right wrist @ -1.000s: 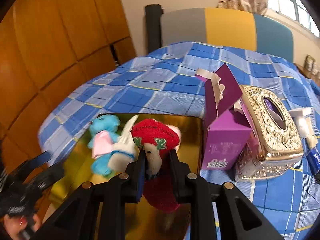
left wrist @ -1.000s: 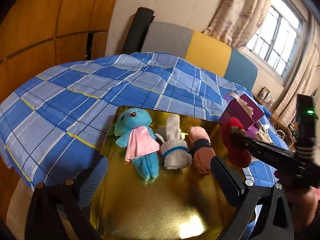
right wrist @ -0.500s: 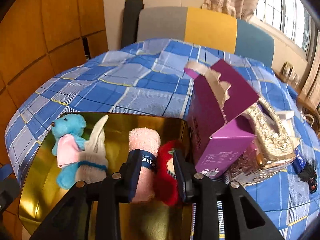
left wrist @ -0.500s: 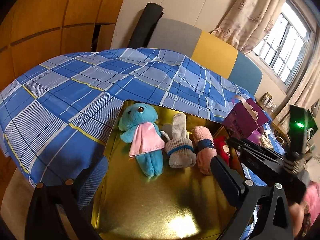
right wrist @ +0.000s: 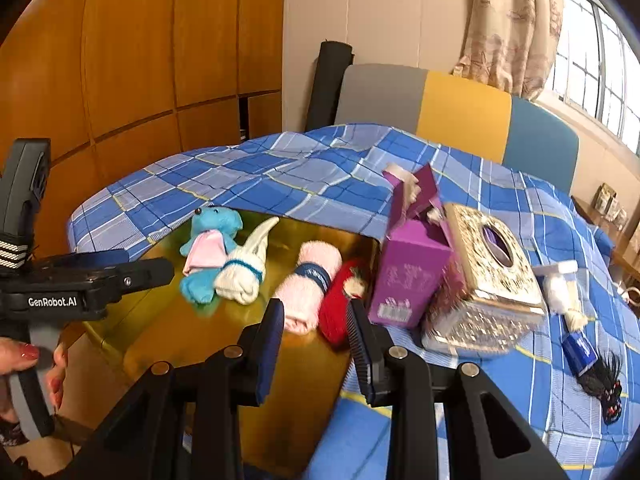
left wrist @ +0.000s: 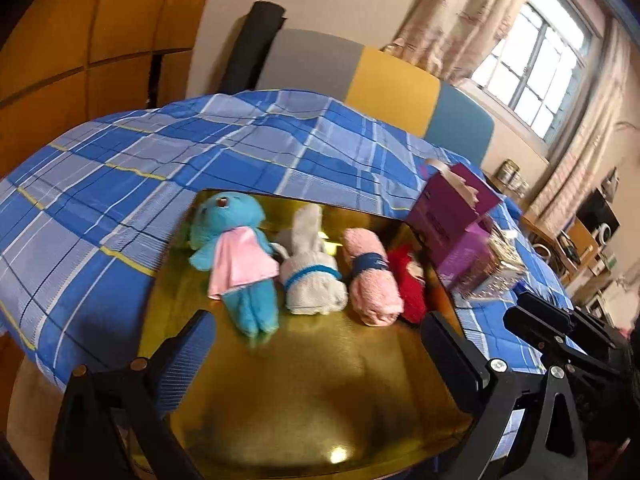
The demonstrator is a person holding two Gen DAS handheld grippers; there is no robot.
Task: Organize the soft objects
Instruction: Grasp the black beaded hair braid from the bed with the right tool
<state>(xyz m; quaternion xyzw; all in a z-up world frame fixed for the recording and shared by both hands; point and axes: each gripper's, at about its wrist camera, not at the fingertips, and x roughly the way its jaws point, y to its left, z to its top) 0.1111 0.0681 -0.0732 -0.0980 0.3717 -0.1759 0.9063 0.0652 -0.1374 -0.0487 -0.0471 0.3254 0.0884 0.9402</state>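
Colours: gold tray [right wrist: 224, 344]; blue plush toy [right wrist: 212, 232] in a pink dress; white rolled sock [right wrist: 244, 276] with a blue band; pink rolled towel [right wrist: 308, 288] with a navy band; red plush toy [right wrist: 336, 312]; purple carton [right wrist: 412, 272]; blue plaid tablecloth [right wrist: 304, 172] with yellow lines; ornate gold-and-silver tissue box [right wrist: 488, 280].

On one gold tray [left wrist: 304, 392], four soft objects are counted: one blue plush toy [left wrist: 236, 256], one white sock roll [left wrist: 312, 280], one pink towel roll [left wrist: 372, 280] and one red plush [left wrist: 410, 284]. Beside it are seen one purple carton [right wrist: 412, 268] and one gilt tissue box [right wrist: 488, 280]. Two grippers are counted.
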